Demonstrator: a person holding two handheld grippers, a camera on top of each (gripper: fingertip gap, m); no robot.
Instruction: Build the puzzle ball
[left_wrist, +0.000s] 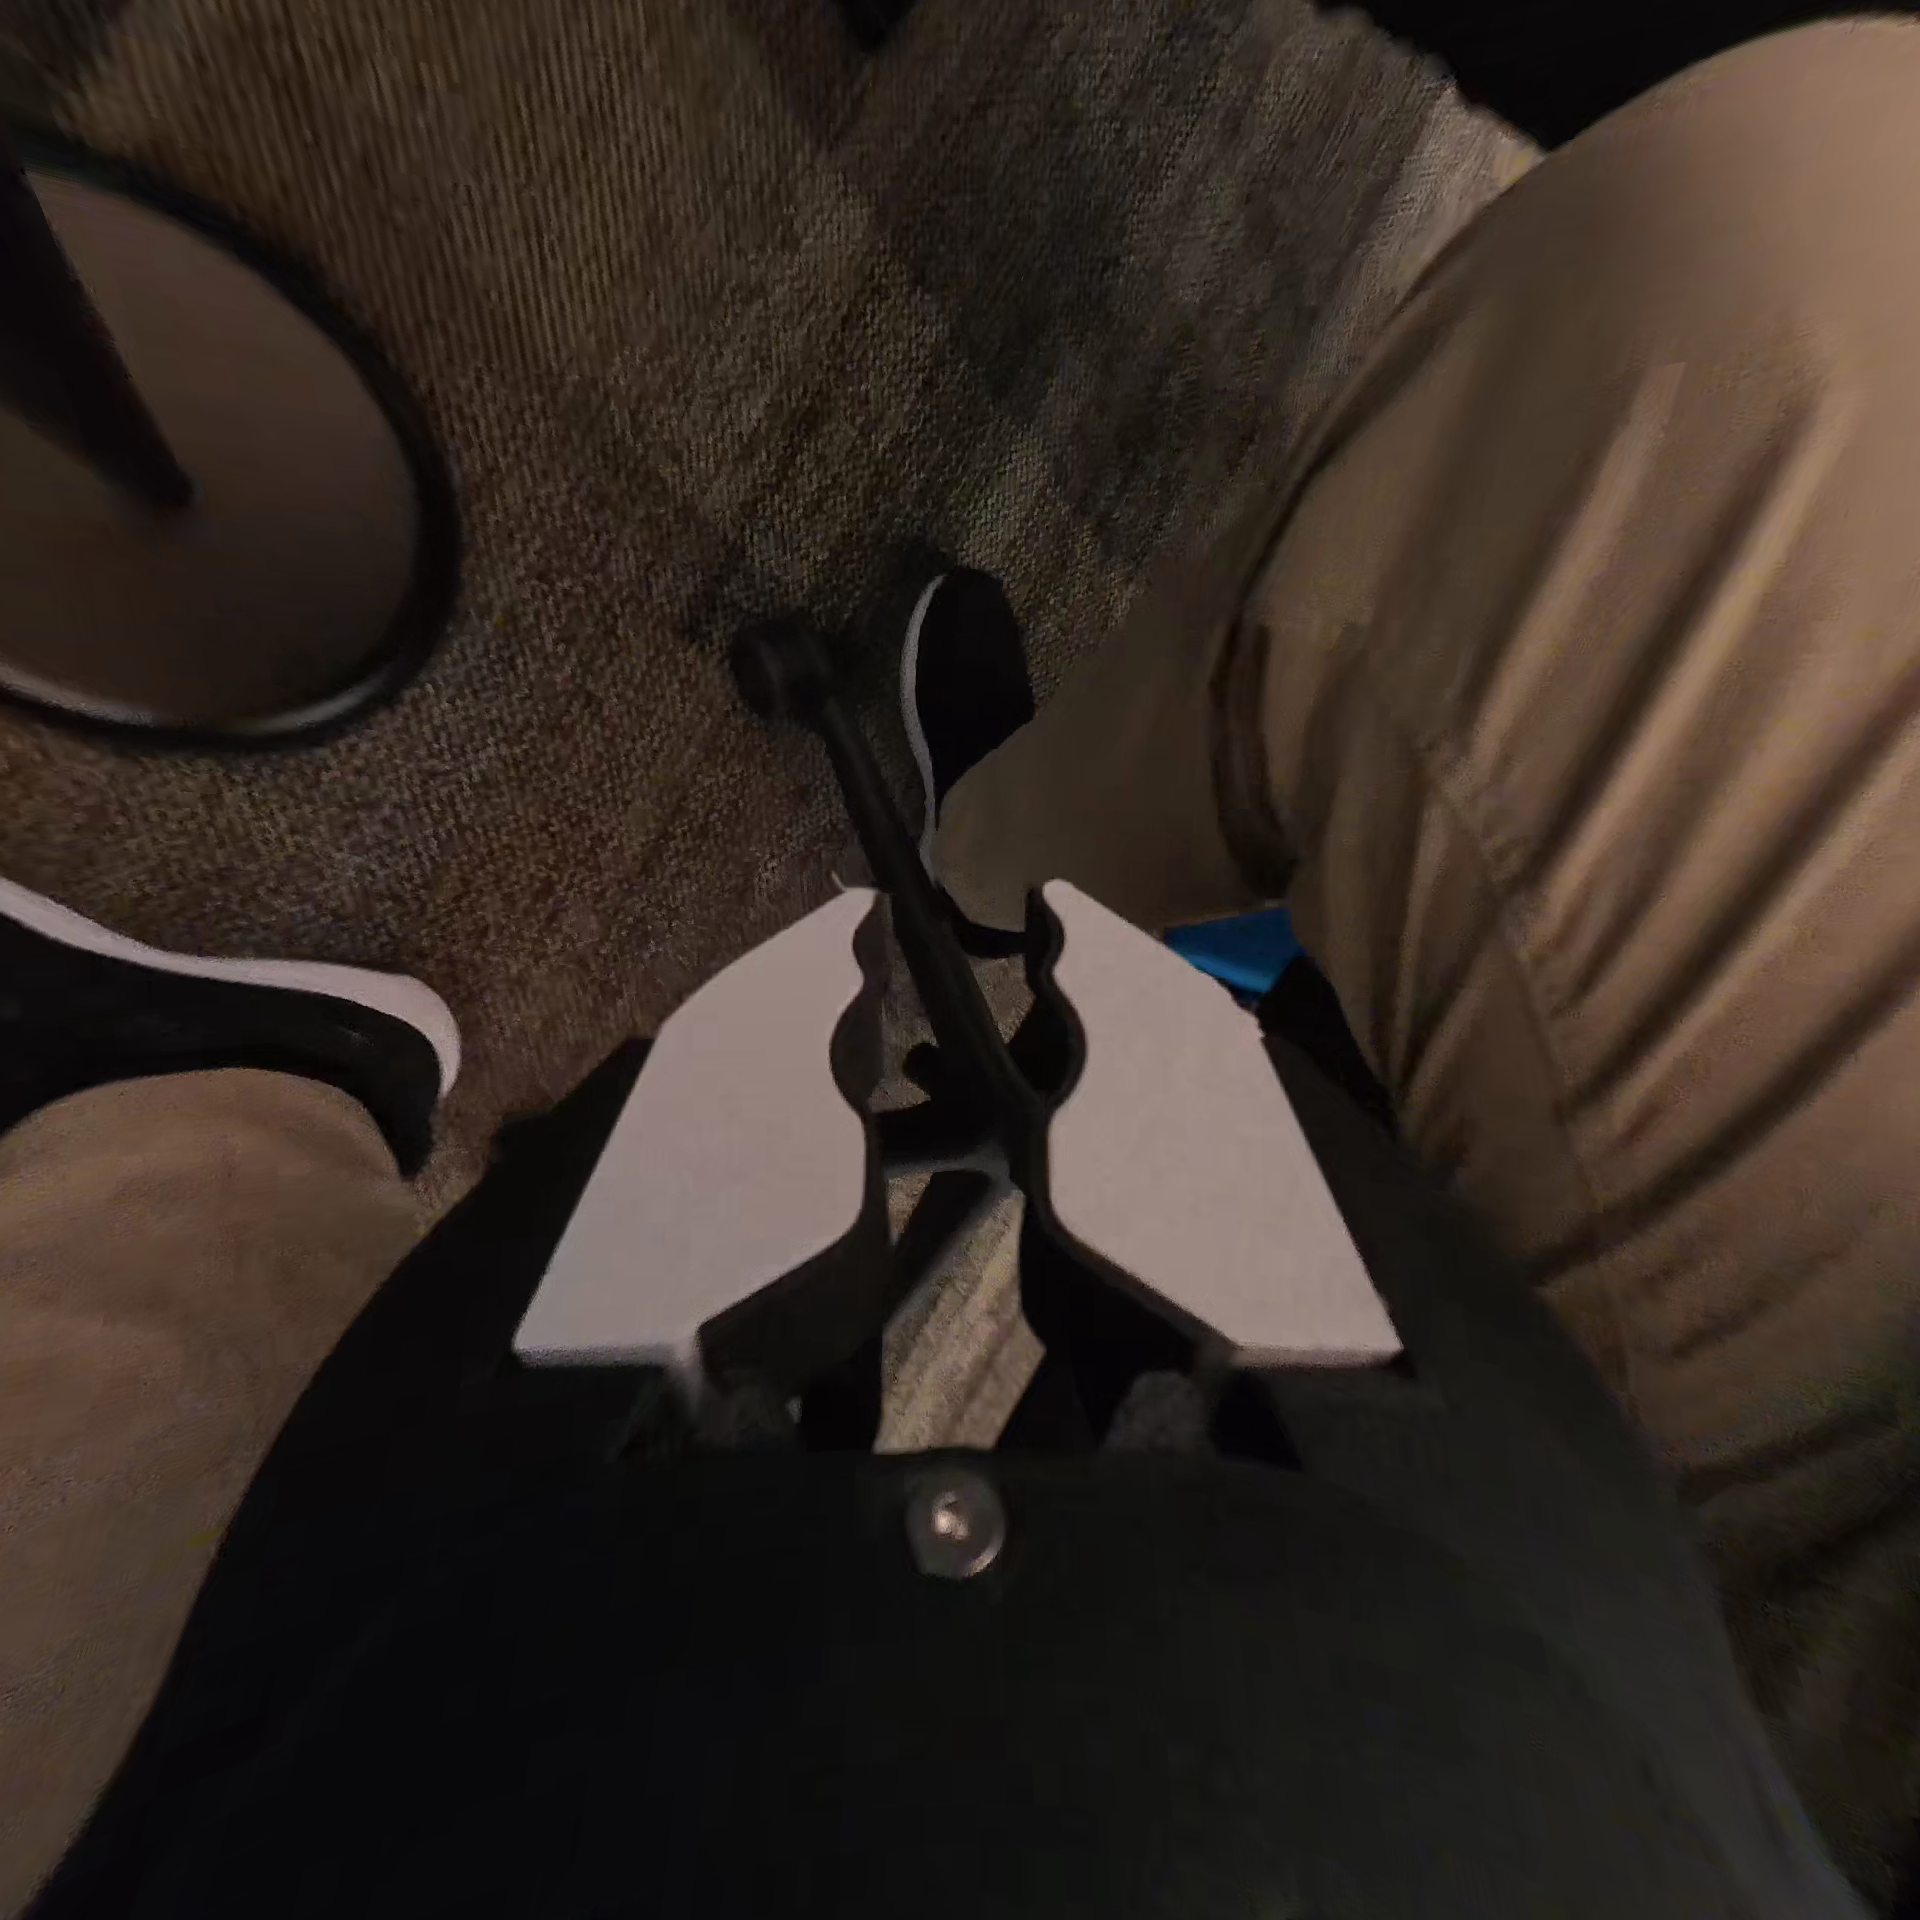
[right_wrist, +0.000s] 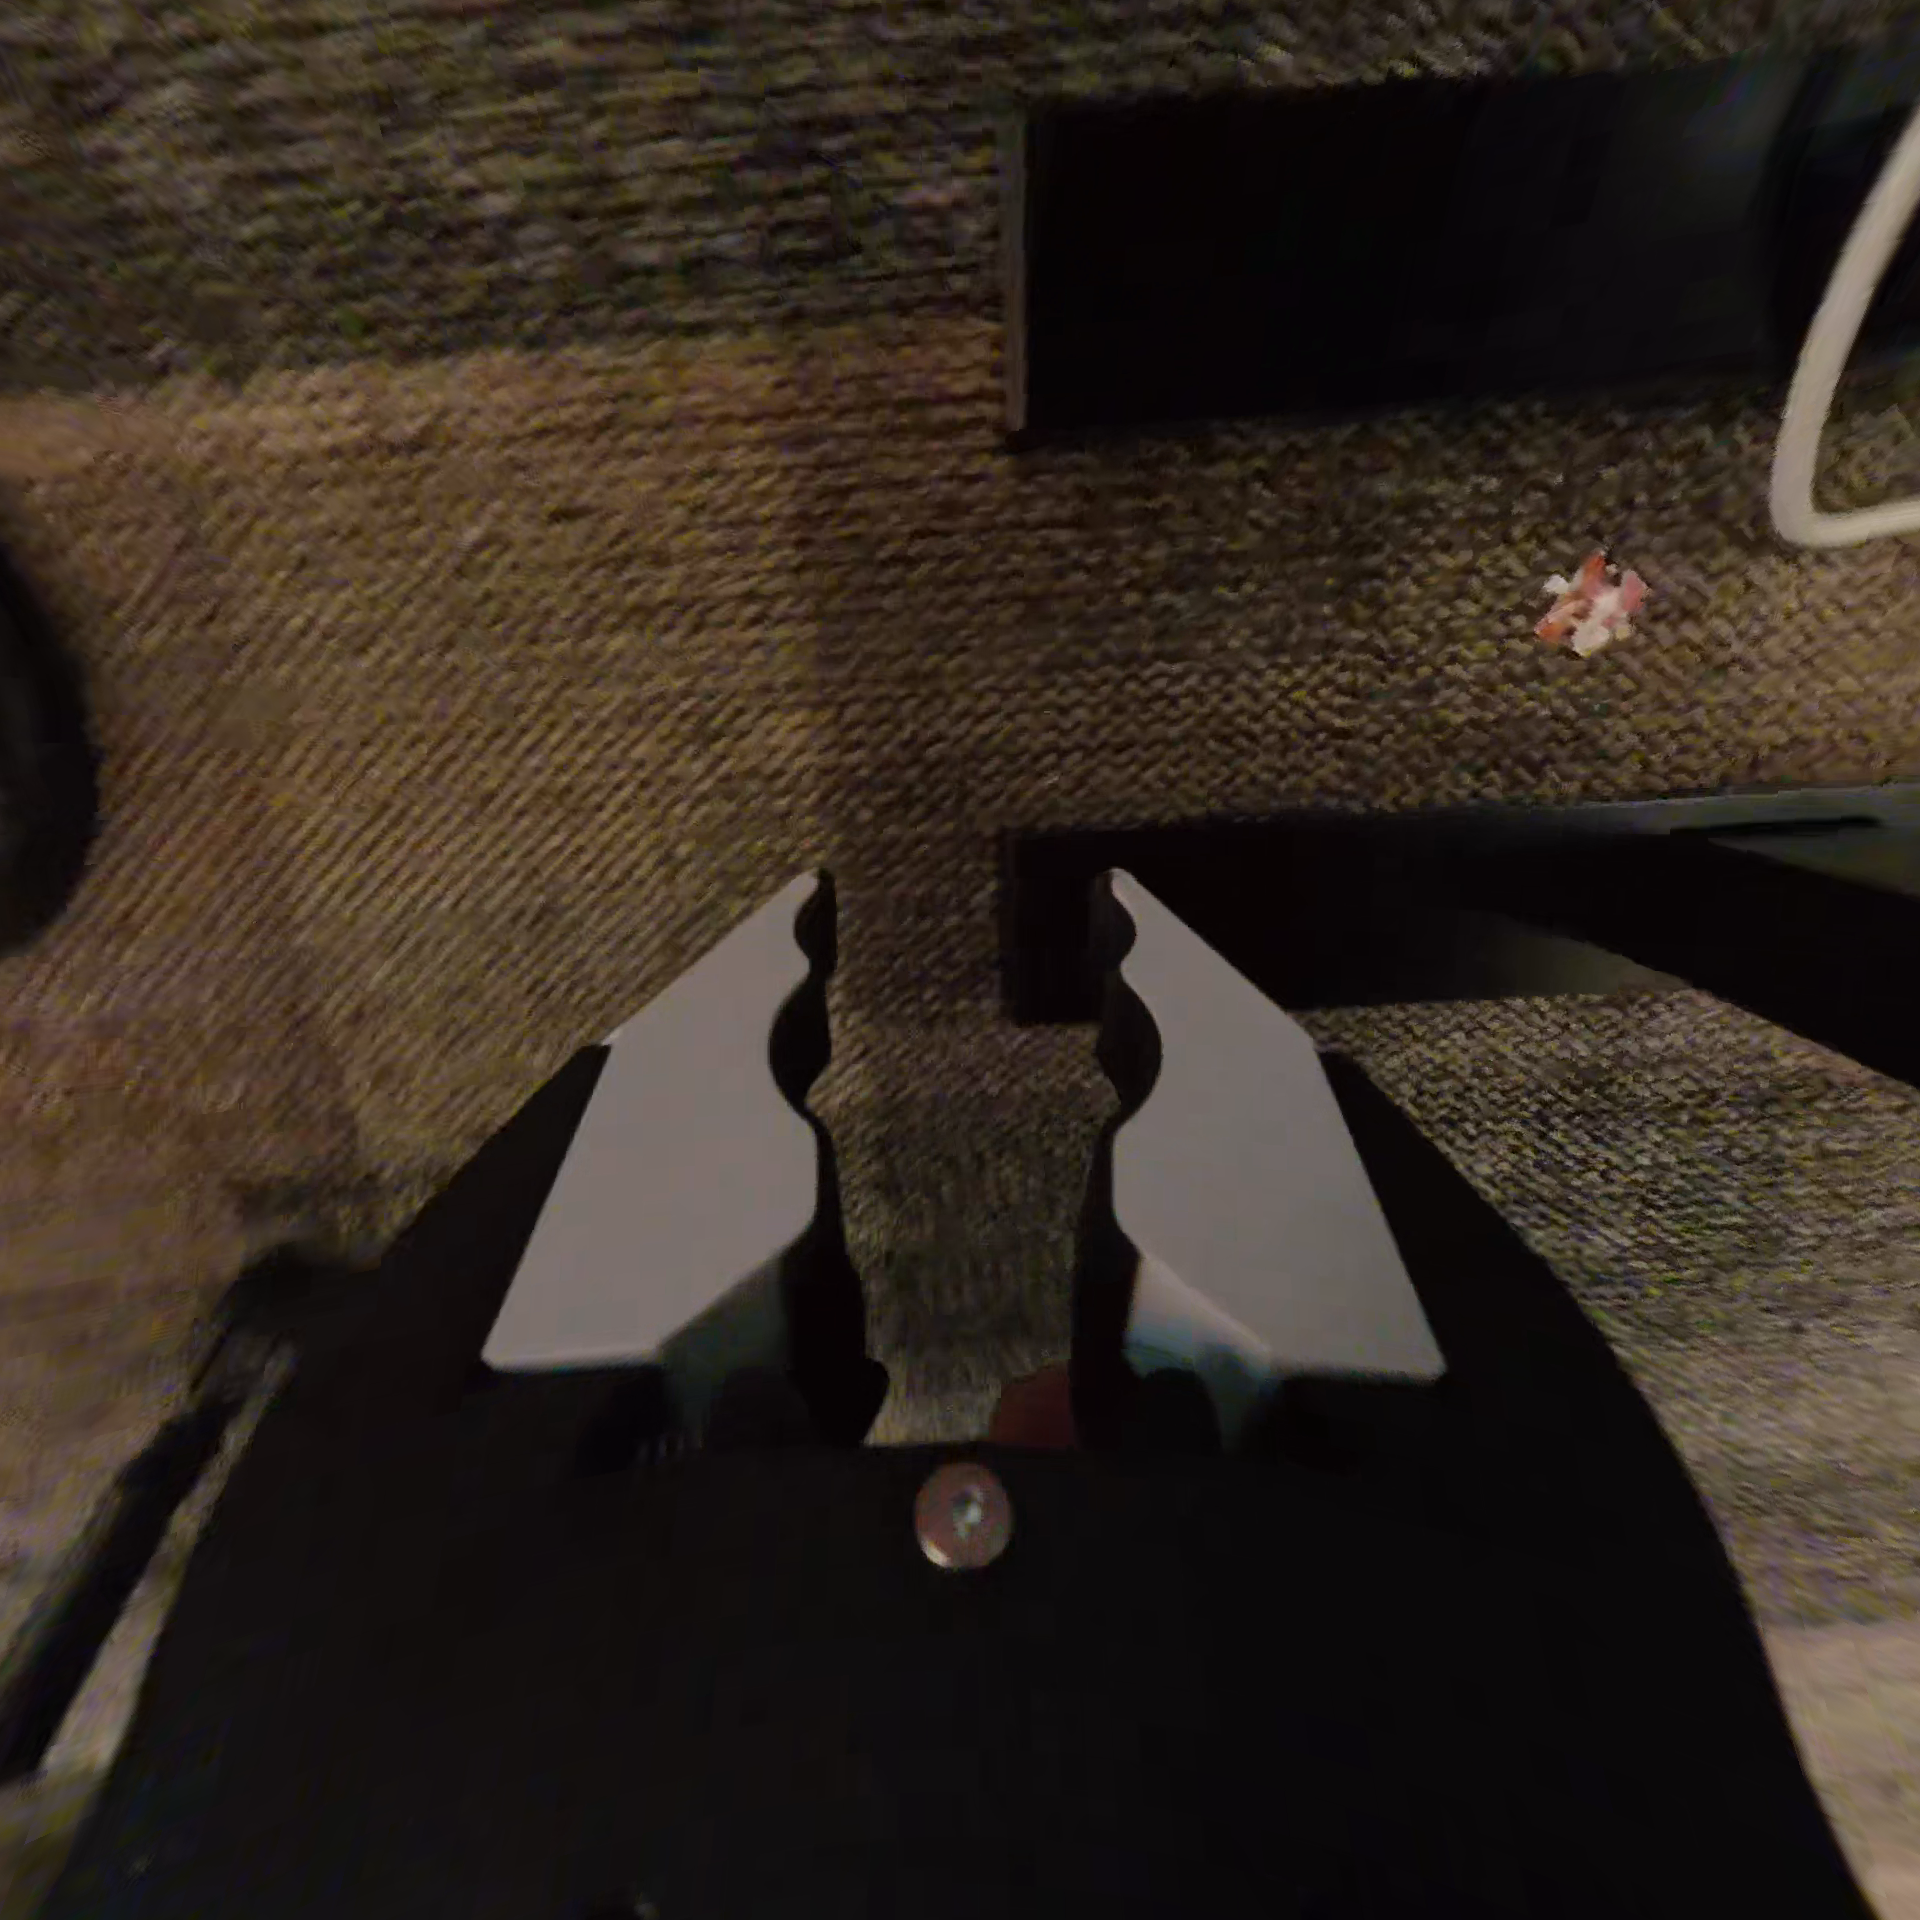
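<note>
A small pink and white puzzle piece (right_wrist: 1590, 613) lies on the carpet at the upper right of the right wrist view, well beyond my right gripper (right_wrist: 966, 883). That gripper is open and empty, pointing down at the carpet. My left gripper (left_wrist: 956, 899) also points down at the floor with its jaws a little apart and nothing held. A black rod with a round end (left_wrist: 831, 748) shows through its gap on the floor beyond. No puzzle ball is in view.
A person's tan trouser legs (left_wrist: 1558, 727) and black shoes with white soles (left_wrist: 260, 997) flank the left gripper. A round base (left_wrist: 187, 499) stands at left, and a blue object (left_wrist: 1231, 951) peeks by the right finger. Black bars (right_wrist: 1403, 260) and a white cable (right_wrist: 1829, 343) lie on the carpet. The tips of one gripper are about 55 cm away from the tips of the other.
</note>
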